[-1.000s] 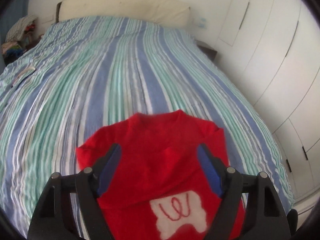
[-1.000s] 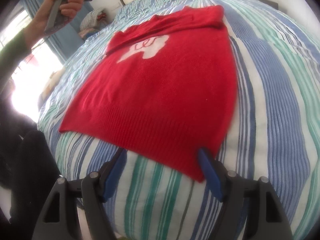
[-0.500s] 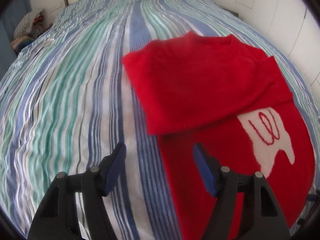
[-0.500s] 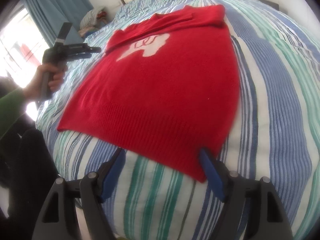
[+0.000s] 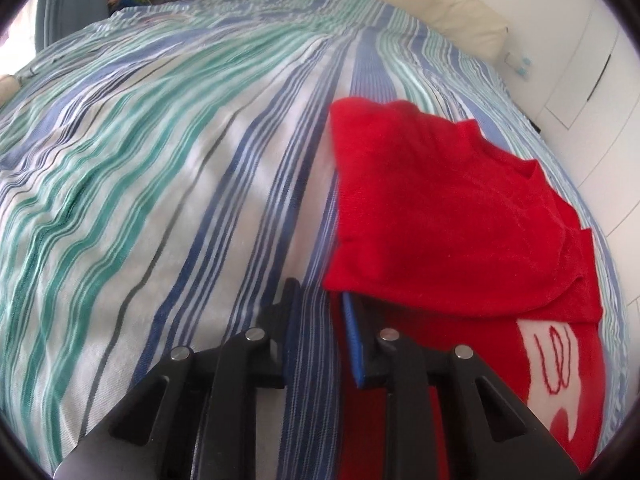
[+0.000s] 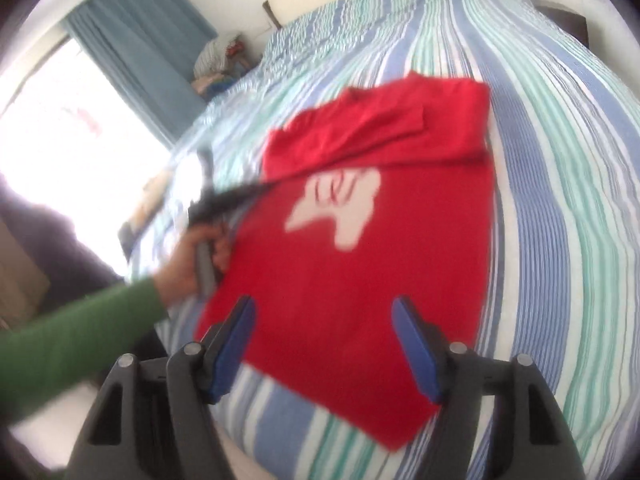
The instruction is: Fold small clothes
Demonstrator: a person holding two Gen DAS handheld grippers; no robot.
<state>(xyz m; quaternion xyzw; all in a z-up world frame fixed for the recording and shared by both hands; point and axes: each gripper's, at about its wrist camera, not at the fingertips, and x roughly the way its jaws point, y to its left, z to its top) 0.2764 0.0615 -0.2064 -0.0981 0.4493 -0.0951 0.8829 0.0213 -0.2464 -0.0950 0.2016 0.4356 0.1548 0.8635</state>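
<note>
Now the fold of the red sweater (image 6: 360, 264) seems about half done: both sleeves already lie folded across the chest, and the body is still stretched out flat on the striped bed (image 5: 160, 168). The left gripper (image 5: 320, 312) sits low at the left side edge of the sweater, just below the folded sleeve (image 5: 432, 216). Its jaws are closing and stand narrow; the right blue pad lies on the red cloth and the left one on the bedcover, so the edge is between them, but I cannot tell if they press it yet. The right gripper (image 6: 324, 344) hovers above the hem, its jaws wide apart and closing a little, with nothing held. The person's left hand (image 6: 196, 256), in a green sleeve (image 6: 80, 344), holds the other tool at the left of the sweater. I judge that the next move calls for a firm pinch on the left edge, a matching hold on the other side, and then a lift to bring one half over the other. The sweater's long axis runs from the near hem to the far collar, and the collar points toward the headboard.
</note>
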